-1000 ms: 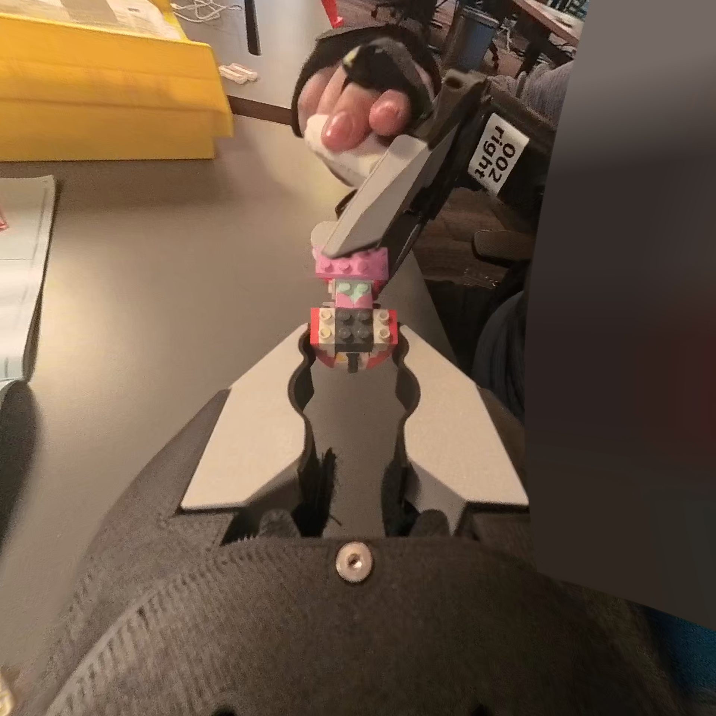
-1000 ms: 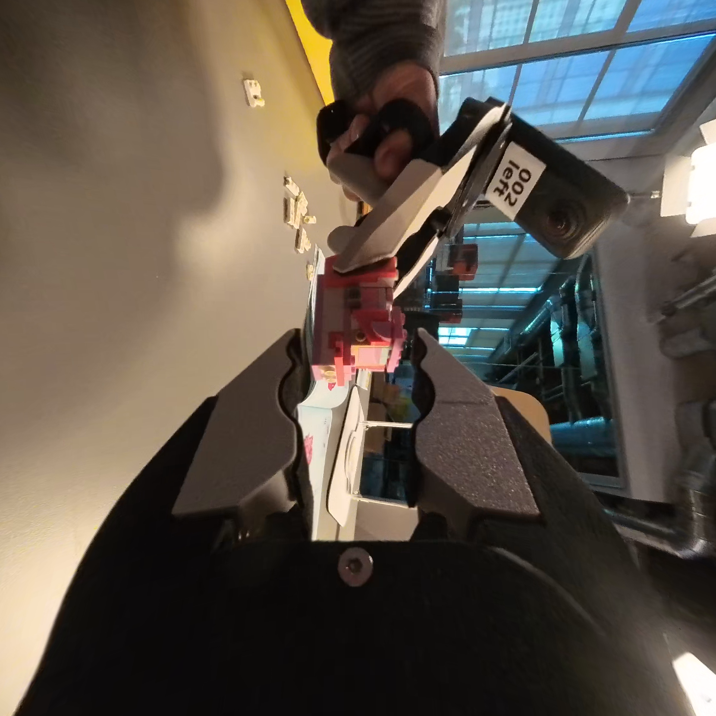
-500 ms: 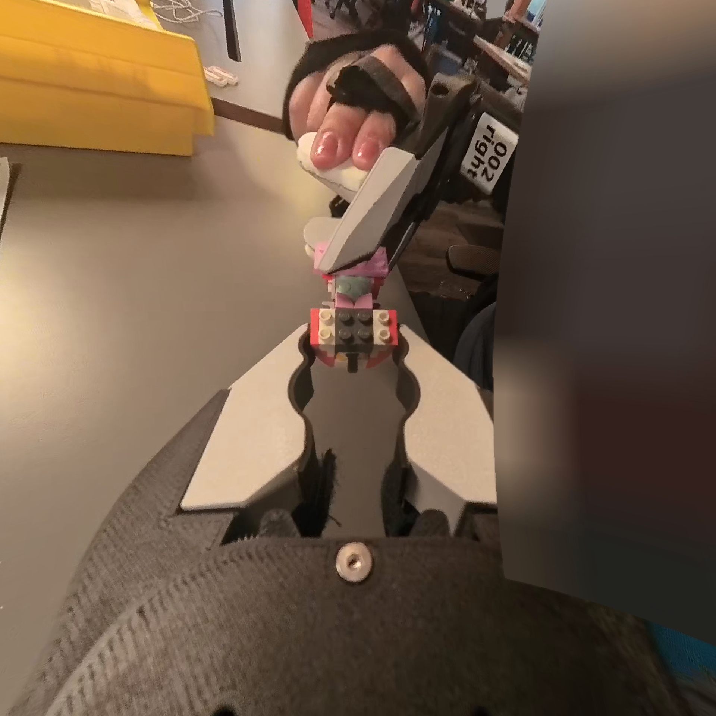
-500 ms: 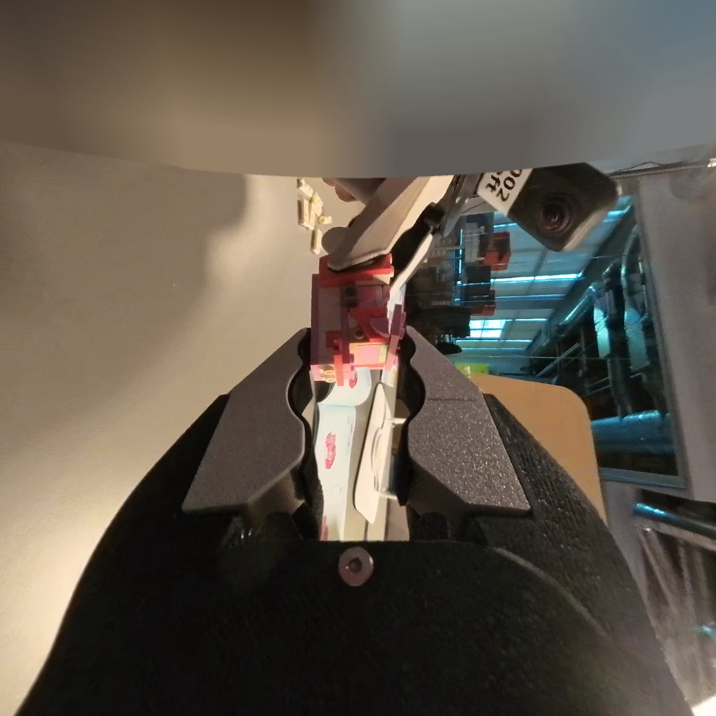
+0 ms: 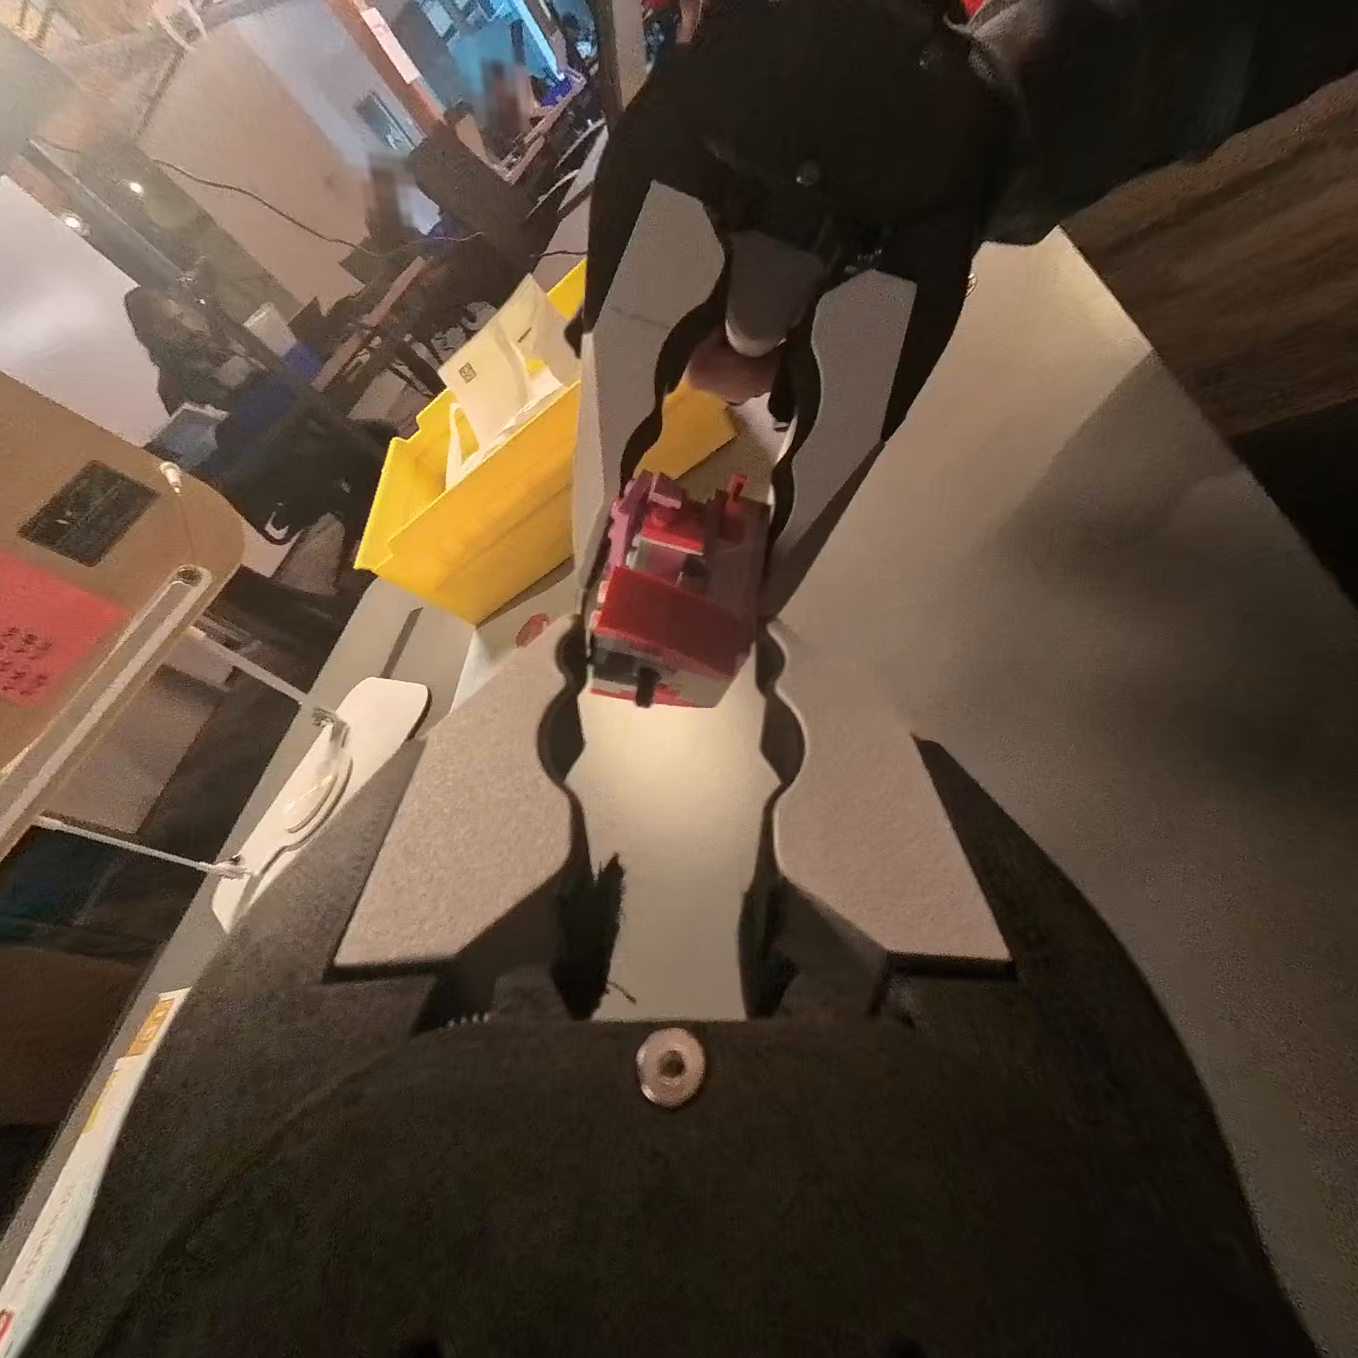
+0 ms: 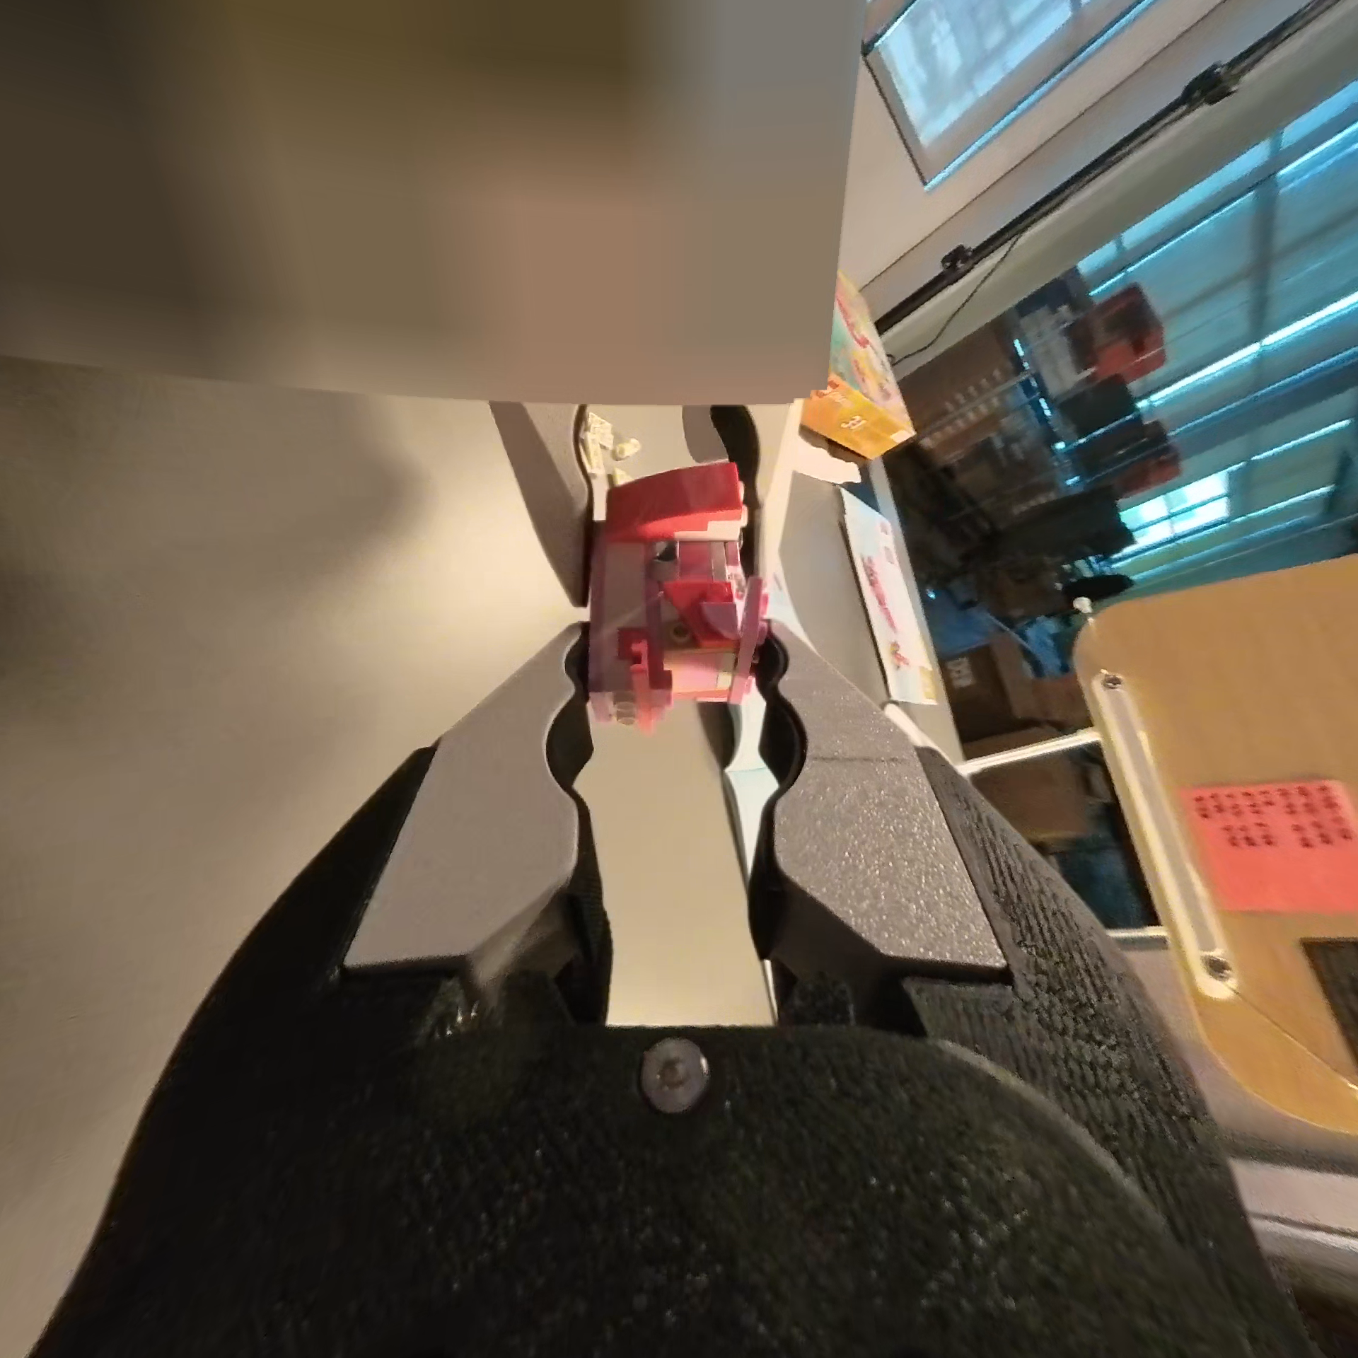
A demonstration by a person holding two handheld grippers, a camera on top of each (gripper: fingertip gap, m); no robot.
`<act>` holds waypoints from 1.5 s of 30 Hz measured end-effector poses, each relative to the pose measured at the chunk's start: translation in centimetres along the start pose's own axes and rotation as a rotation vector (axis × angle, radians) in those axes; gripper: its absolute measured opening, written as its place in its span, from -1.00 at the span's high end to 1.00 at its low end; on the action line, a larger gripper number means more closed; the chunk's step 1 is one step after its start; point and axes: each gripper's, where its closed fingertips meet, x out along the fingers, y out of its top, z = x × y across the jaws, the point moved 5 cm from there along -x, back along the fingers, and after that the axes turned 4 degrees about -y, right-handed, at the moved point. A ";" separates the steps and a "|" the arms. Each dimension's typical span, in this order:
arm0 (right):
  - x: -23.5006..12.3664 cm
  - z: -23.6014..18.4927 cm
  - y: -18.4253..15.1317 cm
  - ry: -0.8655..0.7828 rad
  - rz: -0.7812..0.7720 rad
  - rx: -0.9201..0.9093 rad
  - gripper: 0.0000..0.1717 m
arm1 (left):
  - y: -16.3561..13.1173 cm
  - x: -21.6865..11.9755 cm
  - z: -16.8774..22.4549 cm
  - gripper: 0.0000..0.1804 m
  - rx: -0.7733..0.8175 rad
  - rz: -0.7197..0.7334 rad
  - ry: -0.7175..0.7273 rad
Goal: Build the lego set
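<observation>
My 2 grippers, left (image 5: pixel 672 647) and right (image 6: pixel 676 661), both clamp the brick model (image 5: pixel 672 588) from opposite ends. Uneven squeezing or twisting could, I judge, snap bricks apart.

Brick model (image 5: pixel 672 610) between both sets of fingertips: hard plastic, glossy, smooth red slope on top. Left gripper (image 5: pixel 670 647) fingers (image 5: pixel 470 823): matt grey, fine grainy texture; its body behind them rough black, with a shiny metal screw (image 5: pixel 670 1065). Right gripper (image 6: pixel 676 665) fingers (image 6: pixel 874 830): same pebbled matt finish. Table (image 5: pixel 1065 735) beneath: smooth, matt grey. Bin (image 5: pixel 485 507) left of the left fingers: glossy yellow plastic, holding white paper (image 5: pixel 507 367).
</observation>
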 end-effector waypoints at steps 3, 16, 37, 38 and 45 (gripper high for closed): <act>0.1 -0.2 -0.2 0.028 -0.002 0.020 0.50 | -0.2 0.1 0.1 0.53 0.024 -0.006 0.002; 0.0 -0.3 -0.3 0.084 -0.047 -0.133 0.49 | -0.5 0.3 0.2 0.53 0.056 -0.035 -0.015; 0.2 -0.2 0.3 0.150 -0.120 -0.213 0.47 | -0.8 0.3 0.3 0.53 0.030 0.012 -0.022; 0.2 -0.1 0.3 0.147 -0.127 -0.205 0.48 | -0.8 0.3 0.3 0.53 0.031 0.015 -0.017; 0.2 0.2 0.7 0.121 -0.138 -0.209 0.49 | -0.6 0.0 0.1 0.53 0.035 0.045 -0.003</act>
